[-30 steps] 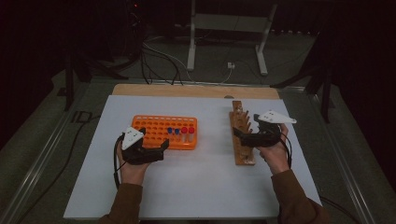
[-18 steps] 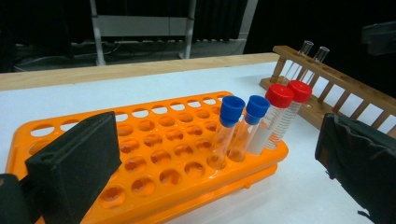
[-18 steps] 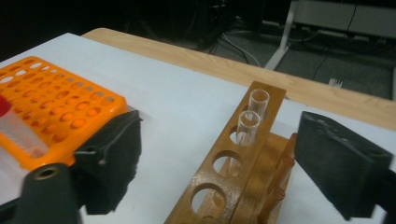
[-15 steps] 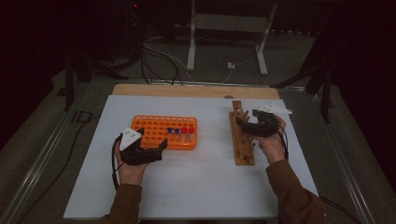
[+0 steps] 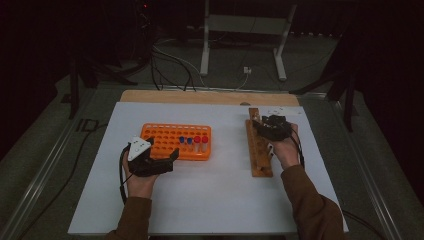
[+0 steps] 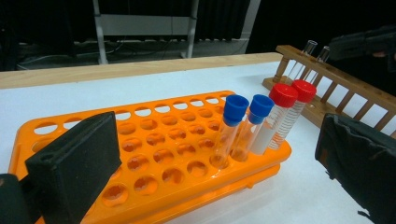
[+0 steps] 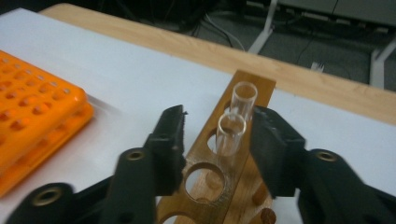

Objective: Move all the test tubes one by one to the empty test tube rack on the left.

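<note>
Right gripper view: the right tool [image 7: 215,140] has just been closing around the nearer glass tube [image 7: 230,135] in the wooden rack [image 7: 243,186], pads not yet touching; the left tool [image 5: 159,161] hovers released by the orange rack [image 5: 165,140].

High view looks down on the whole table [image 5: 210,200]; both gripper views sit low and close, sharing the wooden rack [image 7: 243,93].

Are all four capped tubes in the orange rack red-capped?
No, in the left gripper view the orange rack holds two blue-capped tubes and two red-capped tubes.
</note>
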Tool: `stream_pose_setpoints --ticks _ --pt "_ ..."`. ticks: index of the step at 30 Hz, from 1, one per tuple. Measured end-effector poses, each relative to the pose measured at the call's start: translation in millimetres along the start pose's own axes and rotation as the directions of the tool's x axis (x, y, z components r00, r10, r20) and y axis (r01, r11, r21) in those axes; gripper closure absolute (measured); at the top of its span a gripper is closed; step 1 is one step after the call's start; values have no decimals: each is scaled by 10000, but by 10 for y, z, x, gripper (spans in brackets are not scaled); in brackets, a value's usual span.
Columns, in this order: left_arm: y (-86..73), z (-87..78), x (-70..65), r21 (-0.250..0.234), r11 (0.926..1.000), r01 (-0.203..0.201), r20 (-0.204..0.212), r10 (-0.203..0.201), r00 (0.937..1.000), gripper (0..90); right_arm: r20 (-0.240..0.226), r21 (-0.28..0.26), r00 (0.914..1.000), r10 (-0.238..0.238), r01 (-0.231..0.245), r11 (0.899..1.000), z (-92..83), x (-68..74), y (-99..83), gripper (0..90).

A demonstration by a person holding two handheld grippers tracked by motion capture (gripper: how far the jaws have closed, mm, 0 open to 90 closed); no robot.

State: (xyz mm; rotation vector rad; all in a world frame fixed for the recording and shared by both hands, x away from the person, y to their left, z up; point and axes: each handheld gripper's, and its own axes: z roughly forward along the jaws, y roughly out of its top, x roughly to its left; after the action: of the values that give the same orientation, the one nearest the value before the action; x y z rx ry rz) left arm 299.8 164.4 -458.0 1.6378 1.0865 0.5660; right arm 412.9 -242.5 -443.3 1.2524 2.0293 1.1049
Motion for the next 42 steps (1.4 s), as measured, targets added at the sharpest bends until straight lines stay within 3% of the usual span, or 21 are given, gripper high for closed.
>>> stream_pose_setpoints --ticks 11,24,31,34,42 --pt "1 -5 -3 -48 10000 40 86 -40 10000 6 158 438 9998 -140 133 9990 130 -26 -19 756" --pt "2 -15 1 -80 9999 82 83 -81 9999 6 307 462 9990 -309 295 9985 204 18 -6 758" --pt "-4 -8 -9 -49 10000 53 133 -52 9999 6 348 399 9994 -28 14 9992 198 -3 -16 764" --pt "-5 -7 -10 -51 10000 45 149 -44 9999 6 249 221 9993 283 -289 9993 168 -17 -30 766" --pt "-6 -7 -17 -63 10000 37 188 -36 9998 6 276 -287 9994 222 -214 9994 26 -16 31 767"
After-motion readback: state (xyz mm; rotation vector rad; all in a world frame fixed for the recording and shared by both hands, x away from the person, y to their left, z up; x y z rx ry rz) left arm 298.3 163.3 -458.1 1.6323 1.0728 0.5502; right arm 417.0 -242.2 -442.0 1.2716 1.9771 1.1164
